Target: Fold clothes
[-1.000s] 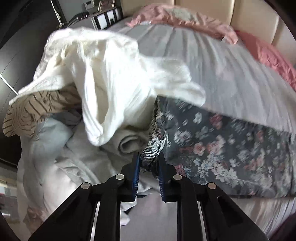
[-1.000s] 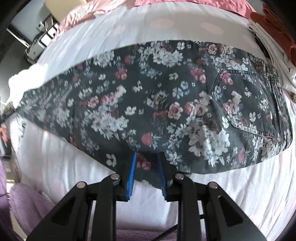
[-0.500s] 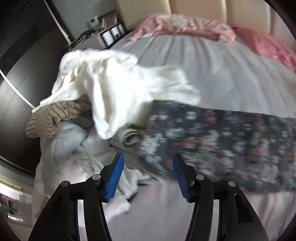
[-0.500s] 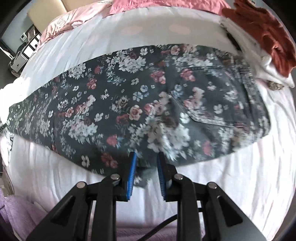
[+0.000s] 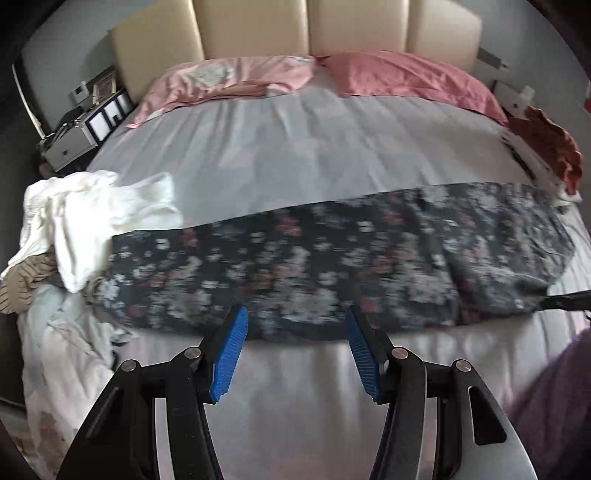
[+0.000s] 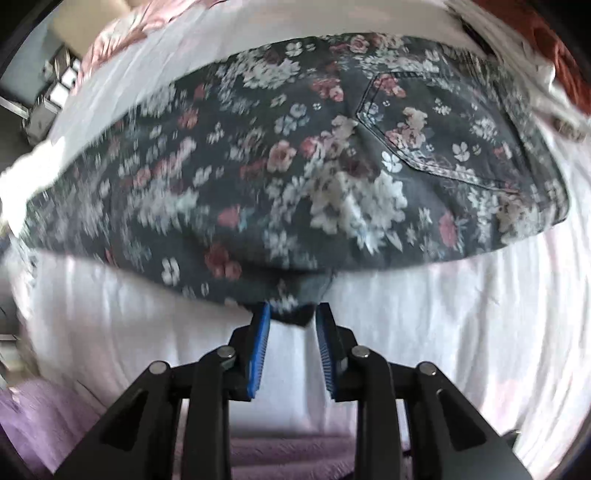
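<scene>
**Floral trousers laid out across the bed, one end let go**

The floral trousers [image 5: 332,266] lie flat on the bed [image 5: 295,155], their long axis running side to side across the mattress, legs folded one on the other. The waist end with its back pocket [image 6: 436,129] is toward the right, and the hem end reaches the heap of unfolded laundry [image 5: 74,236] at the left edge. Their near edge lies just ahead of both pairs of fingers.

The left gripper [image 5: 295,354] sits in front of the middle of the near edge, its fingers well apart and holding nothing; the jaws have just been opening, and no cloth is between them. The right gripper [image 6: 291,332] is nearer the waist end. Its fingers stand narrow, with a dark tuck of the trousers' near edge pinched between the blue pads [image 6: 258,347], so that hand appears to hold the cloth.

The next fold probably brings one end over the other along that long axis, so the free left hand would need to take the cloth again somewhere along the near edge or at the hem.

Beyond lie pink pillows [image 5: 406,77] against a cream headboard [image 5: 295,29], and a rust-red garment [image 5: 546,147] at the right edge of the bed.
</scene>
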`<state>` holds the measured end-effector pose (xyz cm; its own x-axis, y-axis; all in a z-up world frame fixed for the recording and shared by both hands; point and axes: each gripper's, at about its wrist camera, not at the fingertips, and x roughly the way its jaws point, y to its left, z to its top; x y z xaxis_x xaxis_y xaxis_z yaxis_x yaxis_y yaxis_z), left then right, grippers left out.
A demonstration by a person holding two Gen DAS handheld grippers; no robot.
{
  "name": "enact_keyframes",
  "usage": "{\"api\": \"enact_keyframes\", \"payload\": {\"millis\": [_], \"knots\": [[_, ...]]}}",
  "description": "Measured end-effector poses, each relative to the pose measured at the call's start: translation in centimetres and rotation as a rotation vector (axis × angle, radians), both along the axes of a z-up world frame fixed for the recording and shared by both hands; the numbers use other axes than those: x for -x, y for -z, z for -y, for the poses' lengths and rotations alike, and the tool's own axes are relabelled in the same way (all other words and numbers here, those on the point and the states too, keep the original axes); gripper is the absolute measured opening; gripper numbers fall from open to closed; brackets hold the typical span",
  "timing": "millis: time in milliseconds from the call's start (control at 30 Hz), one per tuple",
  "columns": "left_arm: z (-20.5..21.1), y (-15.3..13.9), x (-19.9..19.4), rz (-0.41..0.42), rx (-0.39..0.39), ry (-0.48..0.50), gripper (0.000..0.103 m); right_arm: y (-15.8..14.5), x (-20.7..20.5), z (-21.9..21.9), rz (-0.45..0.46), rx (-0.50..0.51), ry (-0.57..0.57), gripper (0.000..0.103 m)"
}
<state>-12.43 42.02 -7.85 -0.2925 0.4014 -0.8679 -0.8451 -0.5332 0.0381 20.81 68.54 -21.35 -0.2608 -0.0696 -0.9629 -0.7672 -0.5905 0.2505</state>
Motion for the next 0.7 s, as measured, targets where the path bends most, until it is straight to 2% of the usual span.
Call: {"api": "enact_keyframes", "payload": {"millis": [67, 100, 200, 267, 333, 500, 567, 600, 700], "knots": [[-0.4, -0.3, -0.9, 0.018, -0.001, 0.012, 0.057, 0.8, -0.4, -0.7, -0.022, 0.042, 0.034, 0.022], [-0.5, -0.7, -1.2, 0.023, -0.004, 0.012, 0.057, 1.0, -0.7, -0.9, -0.039, 0.061, 0.049, 0.013], [-1.0, -2.7, -2.3, 0.052, -0.036, 0.004, 0.057, 0.6, -1.8, -1.2, -0.086, 0.083, 0.093, 0.005], [-1.6, -4.1, -3.0, 0.074, -0.061, 0.01, 0.057, -0.2, -2.4, -0.8, -0.101, 0.077, 0.084, 0.004], [-2.4, -5.4, -3.9, 0.083, -0.08, 0.026, 0.057, -0.5, -2.4, -0.3, -0.078, 0.063, 0.062, 0.001], [-4.5, -7.8, -6.2, 0.09, -0.116, 0.089, 0.057, 0.7, -2.3, 0.1, -0.026, 0.089, 0.056, 0.001], [-4.7, -8.2, -6.1, 0.112, -0.127, 0.094, 0.057, 0.6, -2.6, 0.5, -0.039, 0.098, 0.057, 0.002], [-4.6, -8.4, -5.9, 0.113, -0.131, 0.089, 0.057, 0.5, -2.7, 0.8, -0.046, 0.102, 0.056, 0.006], [-3.7, -9.0, -4.4, 0.1, -0.146, 0.059, 0.058, -1.2, -3.1, 1.7, -0.092, 0.06, 0.043, 0.006]]}}
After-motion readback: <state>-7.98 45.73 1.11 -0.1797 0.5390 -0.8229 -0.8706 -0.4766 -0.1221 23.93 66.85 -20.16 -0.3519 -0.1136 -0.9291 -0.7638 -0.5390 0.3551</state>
